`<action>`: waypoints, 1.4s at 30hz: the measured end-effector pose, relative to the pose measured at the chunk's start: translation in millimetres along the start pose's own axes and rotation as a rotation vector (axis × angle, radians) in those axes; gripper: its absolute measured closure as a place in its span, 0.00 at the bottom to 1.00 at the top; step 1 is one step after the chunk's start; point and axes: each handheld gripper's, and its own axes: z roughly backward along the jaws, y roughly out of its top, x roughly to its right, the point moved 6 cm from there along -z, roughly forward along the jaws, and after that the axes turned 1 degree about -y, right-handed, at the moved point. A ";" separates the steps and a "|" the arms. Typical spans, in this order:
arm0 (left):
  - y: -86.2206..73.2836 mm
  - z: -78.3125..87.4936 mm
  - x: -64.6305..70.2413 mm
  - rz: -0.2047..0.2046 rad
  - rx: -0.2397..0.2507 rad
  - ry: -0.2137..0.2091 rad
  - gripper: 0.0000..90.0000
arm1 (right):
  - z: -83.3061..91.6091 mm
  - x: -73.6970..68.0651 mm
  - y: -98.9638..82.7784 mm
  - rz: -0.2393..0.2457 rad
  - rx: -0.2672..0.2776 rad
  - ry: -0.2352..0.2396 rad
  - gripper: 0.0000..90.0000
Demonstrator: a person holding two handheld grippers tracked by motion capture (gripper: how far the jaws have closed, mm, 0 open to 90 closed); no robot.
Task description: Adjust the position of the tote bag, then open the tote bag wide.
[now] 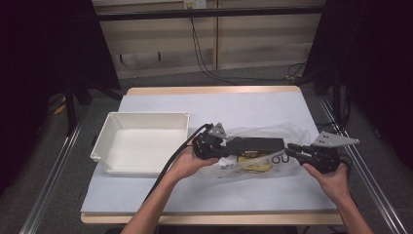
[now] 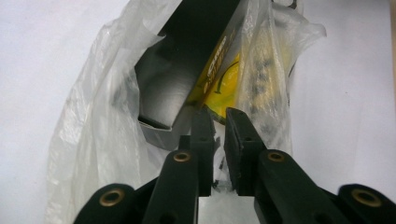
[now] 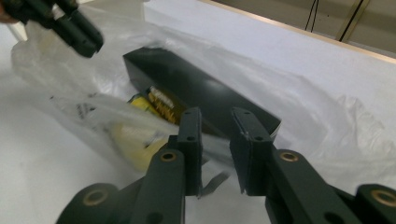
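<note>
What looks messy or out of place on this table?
The clear plastic bag lies crumpled and open in front of the person, with a long black box sticking half out of it over a yellow packet. The white tray beside it sits square and tidy.

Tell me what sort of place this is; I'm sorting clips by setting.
Probably a lab recording bench, not a home: a white-covered table ringed by dark curtains, cables trailing over the bare floor, metal rails alongside.

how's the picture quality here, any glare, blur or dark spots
High view: dim overall, black at both sides. Left gripper view: the clear plastic bag is glary and the yellow label soft. Right gripper view: the other tool is blurred at top left; the black box is fairly sharp.
</note>
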 end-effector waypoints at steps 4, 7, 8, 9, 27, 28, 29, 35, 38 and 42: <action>4.6 -0.1 -2.5 -0.015 -0.017 -0.012 0.85 | 7.4 -10.8 -7.4 0.001 -0.001 0.002 0.74; 11.0 0.8 -9.0 -0.025 -0.018 -0.028 0.83 | 14.5 -25.0 -18.1 -0.009 -0.006 0.010 0.70; 11.0 0.8 -9.0 -0.025 -0.018 -0.028 0.82 | 14.5 -25.0 -18.1 -0.009 -0.006 0.010 0.70; 13.5 -0.5 -11.9 -0.026 -0.014 -0.037 0.81 | 17.4 -31.6 -23.6 -0.004 -0.013 0.012 0.67; 26.9 -20.2 -20.2 -0.095 -0.120 -0.045 0.65 | 16.8 -66.5 -47.6 0.019 -0.052 0.067 0.59; 26.0 -21.0 -21.5 -0.090 -0.123 -0.039 0.64 | 16.3 -66.9 -47.2 0.016 -0.051 0.070 0.59; 25.4 -21.9 -22.0 -0.082 -0.120 -0.040 0.64 | 15.8 -67.2 -46.8 0.016 -0.050 0.073 0.59; 20.9 -28.0 -28.4 -0.057 -0.144 -0.048 0.59 | 13.0 -70.0 -48.5 0.023 -0.062 0.085 0.59; 20.5 -29.2 -29.5 -0.053 -0.139 -0.056 0.56 | 12.0 -70.0 -48.4 0.027 -0.058 0.087 0.59; 20.0 -30.8 -34.4 -0.045 -0.139 -0.042 0.48 | 10.3 -70.6 -49.3 0.026 -0.067 0.096 0.59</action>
